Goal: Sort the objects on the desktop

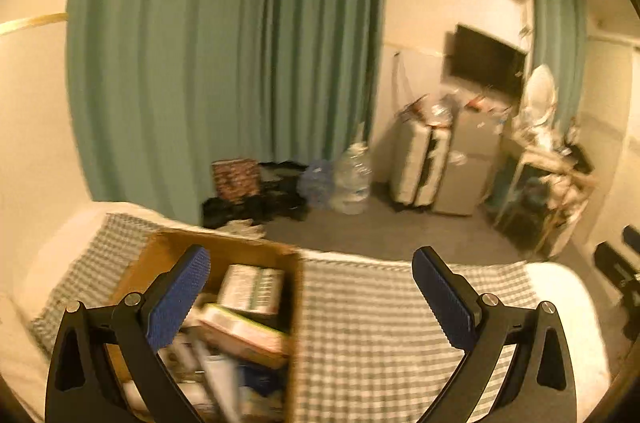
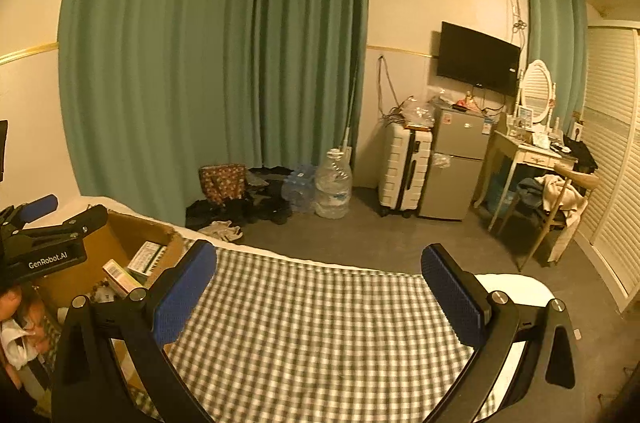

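Observation:
A brown cardboard box (image 1: 280,255) sits on the checked cloth at the left, filled with small packages, among them a green-and-white carton (image 1: 252,289) and a flat pale box (image 1: 240,331). My left gripper (image 1: 312,299) is open and empty, its left finger over the box. The view is blurred. In the right wrist view the same box (image 2: 132,227) is at the left with the cartons (image 2: 146,259) inside. My right gripper (image 2: 320,297) is open and empty above the bare checked cloth (image 2: 312,335). The left gripper's body (image 2: 44,247) shows at the far left, over the box.
The checked cloth (image 1: 368,323) covers a bed or table with a white edge. Beyond it is grey floor with water bottles (image 2: 332,187), a patterned bag (image 2: 222,183), a white suitcase (image 2: 404,171), a small fridge (image 2: 456,167) and a dressing table with chair (image 2: 532,159).

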Motion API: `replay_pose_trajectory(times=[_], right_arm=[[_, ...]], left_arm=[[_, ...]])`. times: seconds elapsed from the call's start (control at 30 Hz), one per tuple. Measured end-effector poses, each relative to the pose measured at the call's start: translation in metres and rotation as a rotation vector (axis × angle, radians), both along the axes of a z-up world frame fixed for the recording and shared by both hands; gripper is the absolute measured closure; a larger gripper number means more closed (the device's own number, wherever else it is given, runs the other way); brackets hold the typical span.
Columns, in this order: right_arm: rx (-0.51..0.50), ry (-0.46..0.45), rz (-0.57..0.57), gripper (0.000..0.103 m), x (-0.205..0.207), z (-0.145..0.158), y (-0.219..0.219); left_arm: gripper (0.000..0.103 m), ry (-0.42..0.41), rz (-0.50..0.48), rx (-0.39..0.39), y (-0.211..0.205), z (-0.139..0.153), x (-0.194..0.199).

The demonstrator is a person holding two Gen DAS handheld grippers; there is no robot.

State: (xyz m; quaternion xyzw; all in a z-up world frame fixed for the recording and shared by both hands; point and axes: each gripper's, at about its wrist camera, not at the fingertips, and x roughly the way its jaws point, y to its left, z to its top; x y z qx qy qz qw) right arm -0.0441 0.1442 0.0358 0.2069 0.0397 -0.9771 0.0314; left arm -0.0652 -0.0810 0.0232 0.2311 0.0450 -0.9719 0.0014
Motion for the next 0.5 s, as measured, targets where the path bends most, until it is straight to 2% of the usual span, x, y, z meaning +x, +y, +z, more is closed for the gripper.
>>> replay_pose_trajectory(times=[0.27, 0.5], right_arm=[[-0.014, -0.001, -0.066, 0.000, 0.012, 0.001, 0.050], [-0.021, 0.003, -0.080, 0.000, 0.018, -0.006, 0.080]], left_arm=[[0.000, -0.005, -0.035, -0.019, 0.045, 0.000, 0.001], [0.000, -0.065, -0.014, -0.087, 0.082, -0.020, -0.004]])
